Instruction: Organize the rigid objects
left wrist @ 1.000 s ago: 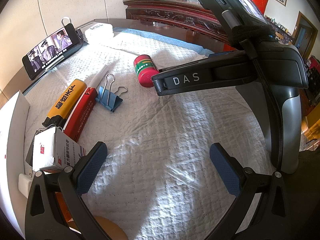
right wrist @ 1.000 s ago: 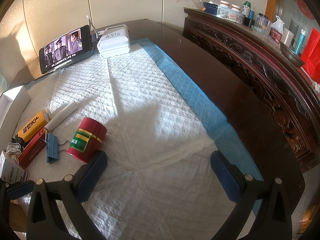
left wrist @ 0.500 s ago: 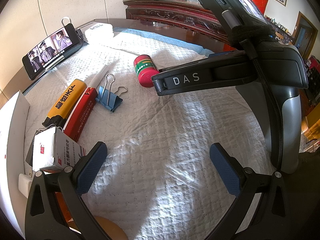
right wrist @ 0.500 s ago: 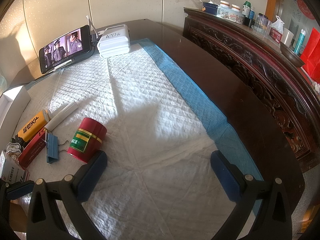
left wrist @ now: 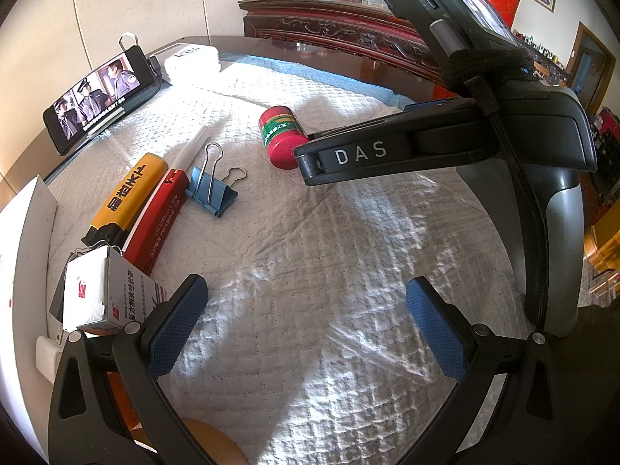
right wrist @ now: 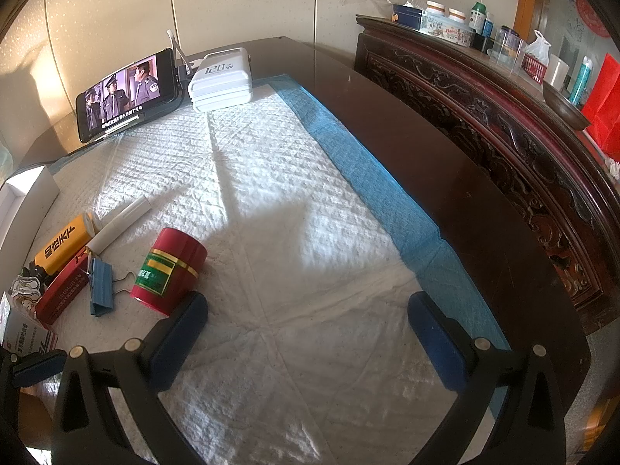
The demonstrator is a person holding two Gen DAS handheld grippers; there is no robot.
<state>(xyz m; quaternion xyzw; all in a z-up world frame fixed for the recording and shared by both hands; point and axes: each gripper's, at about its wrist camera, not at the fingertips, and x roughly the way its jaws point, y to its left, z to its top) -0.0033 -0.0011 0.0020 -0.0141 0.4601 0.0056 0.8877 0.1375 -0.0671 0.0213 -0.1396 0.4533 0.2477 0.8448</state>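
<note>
A red jar with a green label (left wrist: 282, 135) (right wrist: 168, 269) lies on its side on the white quilted pad (left wrist: 329, 255). Left of it are a blue binder clip (left wrist: 211, 190) (right wrist: 101, 286), a red box (left wrist: 155, 217), a yellow tube (left wrist: 128, 193) and a white pen (right wrist: 120, 224). A small white carton (left wrist: 100, 290) sits by my left gripper's left finger. My left gripper (left wrist: 306, 321) is open over bare pad. My right gripper (right wrist: 308, 329) is open too, its left finger close beside the jar. The right gripper's body (left wrist: 445, 147) fills the left wrist view's upper right.
A phone (right wrist: 128, 93) playing video leans at the pad's far end next to a white charger (right wrist: 221, 77). A white box (right wrist: 23, 197) stands at the left. A carved dark wood cabinet (right wrist: 503, 116) with bottles and tins runs along the right past the table edge.
</note>
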